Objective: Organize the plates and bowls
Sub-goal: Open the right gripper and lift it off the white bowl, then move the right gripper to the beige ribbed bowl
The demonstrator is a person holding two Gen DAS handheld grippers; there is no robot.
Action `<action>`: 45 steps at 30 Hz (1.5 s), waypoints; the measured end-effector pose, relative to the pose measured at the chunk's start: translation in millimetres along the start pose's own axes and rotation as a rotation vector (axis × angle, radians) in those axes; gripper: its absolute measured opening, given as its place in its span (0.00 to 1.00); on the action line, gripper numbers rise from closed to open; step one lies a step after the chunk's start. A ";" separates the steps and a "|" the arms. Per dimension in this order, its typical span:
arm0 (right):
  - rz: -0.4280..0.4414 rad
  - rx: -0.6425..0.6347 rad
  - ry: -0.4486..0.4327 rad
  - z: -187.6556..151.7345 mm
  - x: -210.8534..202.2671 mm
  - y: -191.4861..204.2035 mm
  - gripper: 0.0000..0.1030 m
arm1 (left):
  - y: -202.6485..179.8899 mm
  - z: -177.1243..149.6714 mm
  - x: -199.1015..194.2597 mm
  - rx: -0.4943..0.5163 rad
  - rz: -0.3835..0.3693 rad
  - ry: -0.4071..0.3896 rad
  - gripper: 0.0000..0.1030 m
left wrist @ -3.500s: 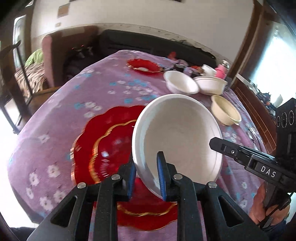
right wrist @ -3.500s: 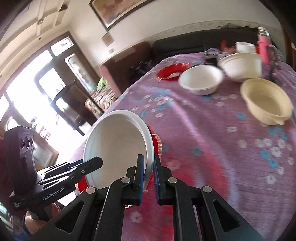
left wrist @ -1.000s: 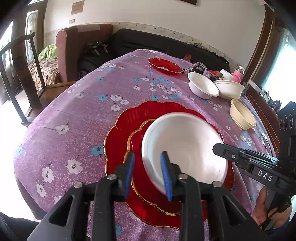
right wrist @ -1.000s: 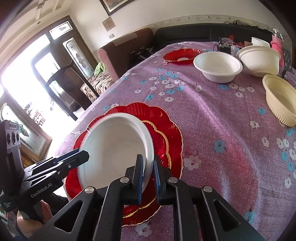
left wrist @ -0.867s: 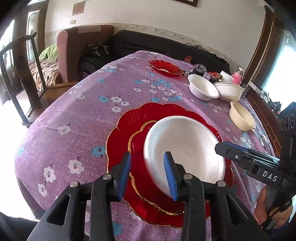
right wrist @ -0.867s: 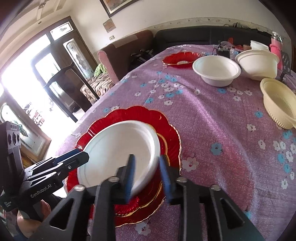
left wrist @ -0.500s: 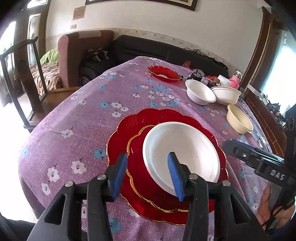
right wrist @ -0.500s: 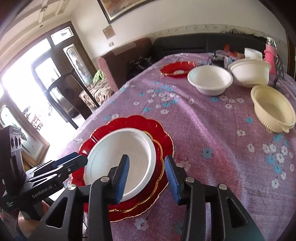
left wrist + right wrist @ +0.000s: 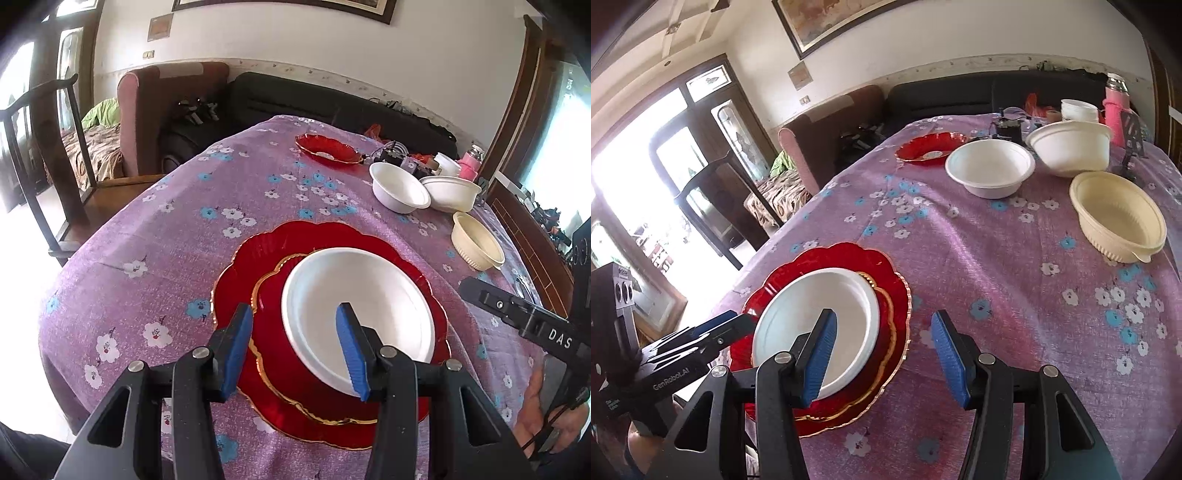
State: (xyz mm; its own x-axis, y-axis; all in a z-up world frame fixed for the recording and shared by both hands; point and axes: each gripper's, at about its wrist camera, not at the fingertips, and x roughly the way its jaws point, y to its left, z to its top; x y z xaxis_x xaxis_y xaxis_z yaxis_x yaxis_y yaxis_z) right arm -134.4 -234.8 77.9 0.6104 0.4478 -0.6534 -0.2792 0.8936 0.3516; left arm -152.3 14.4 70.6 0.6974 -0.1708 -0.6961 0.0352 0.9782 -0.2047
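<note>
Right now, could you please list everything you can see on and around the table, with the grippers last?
White plate: one, white, on top of the red plates.
Large red plates: two, red with gold rims, stacked at the table's near end.
Small red dish: one, red, far end.
White bowls: two, white, side by side at the far end.
Cream bowl: one, cream, nearer than the white bowls.
Tablecloth: one, purple with flowers, covering the table.
Pink bottle: one, far edge.
Armchair: one, brown, beyond the table.
Left gripper: open, above the white plate.
Right gripper: open, beside the stack.
</note>
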 end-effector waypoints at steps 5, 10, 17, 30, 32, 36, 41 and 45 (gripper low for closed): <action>-0.006 0.028 -0.013 1.1 -8.8 -15.7 0.56 | -12.7 0.7 1.7 0.026 -0.004 0.010 0.45; -0.021 0.071 -0.042 7.1 -25.3 -40.2 0.56 | -25.1 6.0 -1.1 0.052 -0.001 0.002 0.45; -0.077 0.108 -0.116 36.7 -58.2 -77.3 0.56 | -59.5 21.2 -3.2 0.106 -0.036 0.001 0.46; -0.277 0.320 -0.283 81.3 -91.6 -206.3 0.56 | -145.3 32.8 22.0 0.201 -0.180 0.099 0.50; -0.264 0.394 -0.263 76.0 -89.9 -230.9 0.56 | -160.9 35.5 28.9 0.223 -0.186 0.109 0.50; -0.275 0.455 -0.269 71.3 -90.8 -255.9 0.49 | -188.2 41.2 49.1 0.229 -0.247 0.170 0.50; -0.263 0.512 -0.229 67.4 -85.9 -282.6 0.46 | -226.1 49.9 78.3 0.248 -0.279 0.238 0.50; -0.238 0.537 -0.195 65.0 -80.6 -294.5 0.41 | -251.4 64.3 109.4 0.236 -0.280 0.271 0.50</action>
State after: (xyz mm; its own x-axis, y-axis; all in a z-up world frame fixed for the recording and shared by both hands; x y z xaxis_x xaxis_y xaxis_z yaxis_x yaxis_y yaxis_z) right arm -53.2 -536.1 70.7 0.7487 0.1783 -0.6385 0.2625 0.8047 0.5325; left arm -38.8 -242.6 90.2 0.4259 -0.4268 -0.7978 0.3799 0.8846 -0.2704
